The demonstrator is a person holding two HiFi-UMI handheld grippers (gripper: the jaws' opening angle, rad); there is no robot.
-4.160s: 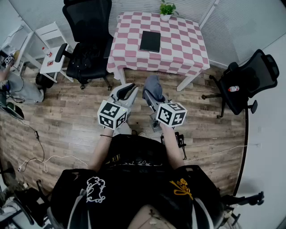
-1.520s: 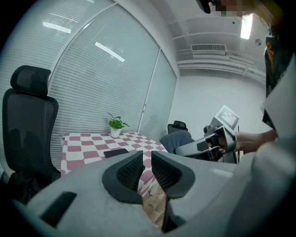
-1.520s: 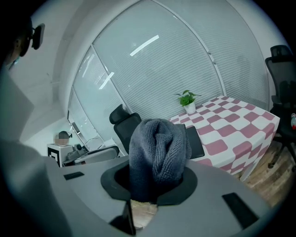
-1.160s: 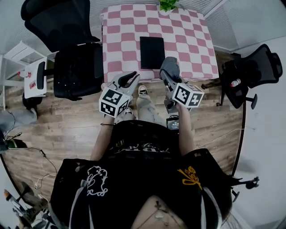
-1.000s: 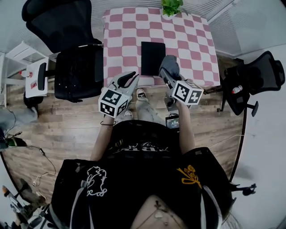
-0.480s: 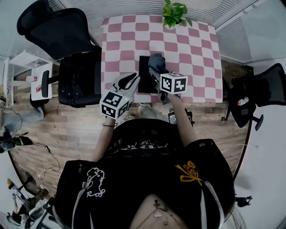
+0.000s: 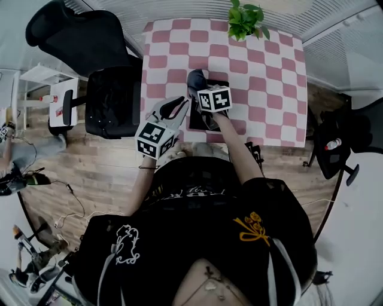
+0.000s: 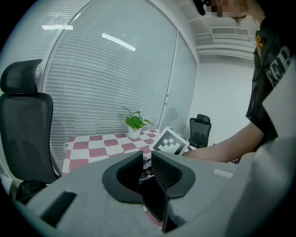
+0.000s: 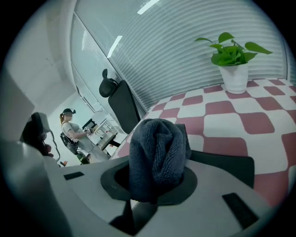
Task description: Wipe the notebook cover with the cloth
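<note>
Dark grey towelling, the cloth (image 9: 159, 148), stands bunched upright out of the right gripper (image 9: 154, 183), whose jaws are clenched on its lower end. In the head view, this gripper and its marker cube (image 7: 214, 98) sit over the black notebook (image 7: 221, 79) at upper centre, on the pink-checked table (image 7: 263, 72). They cover most of it, and only dark strips of the cover show. Whether cloth and cover touch cannot be made out. In the right gripper view the notebook is a dark slab at the right, cut off by the gripper's body. The left gripper (image 8: 147, 169) hangs just left of the notebook at the table's near edge, its jaws a narrow slot apart with nothing between them. A potted plant (image 7: 246, 18) stands at the table's far edge.
</note>
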